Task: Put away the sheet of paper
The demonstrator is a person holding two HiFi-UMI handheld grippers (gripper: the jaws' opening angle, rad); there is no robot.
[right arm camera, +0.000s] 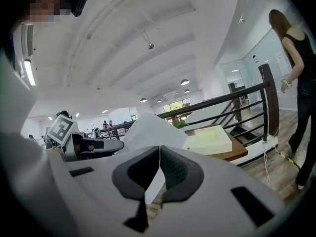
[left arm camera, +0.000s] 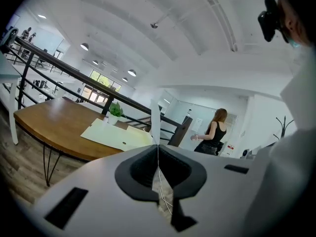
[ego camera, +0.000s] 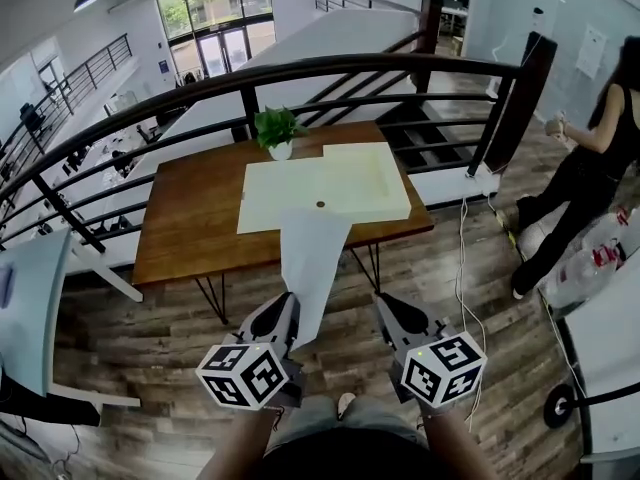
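Left gripper (ego camera: 290, 308) is clenched on the sheet of paper (ego camera: 315, 258). Its own view shows the jaws pinched together with the sheet's thin edge (left arm camera: 155, 117) caught in the seam and standing up from it.

Right gripper (ego camera: 383, 303) has its jaws pressed together too. From the head view it sits at 3 o'clock of the sheet, apart from it, with nothing visibly pinched. In its own view the sheet (right arm camera: 148, 130) shows just past the jaw tips, at 11 o'clock.

The sheet is in the air in front of the person, near end at the left gripper, far end pointing to 12 o'clock at the wooden table (ego camera: 190, 218). Can't tell whether that far end touches anything.

On the table there's a large pale cream board (ego camera: 330, 183) with a small dark spot (ego camera: 320, 205) near its front edge. A potted plant (ego camera: 279, 133) sits at the board's 11 o'clock corner. A black railing (ego camera: 300, 73) runs behind the table.

A person in black (ego camera: 590, 158) stands on the wood floor at 2 o'clock, well apart from the table.
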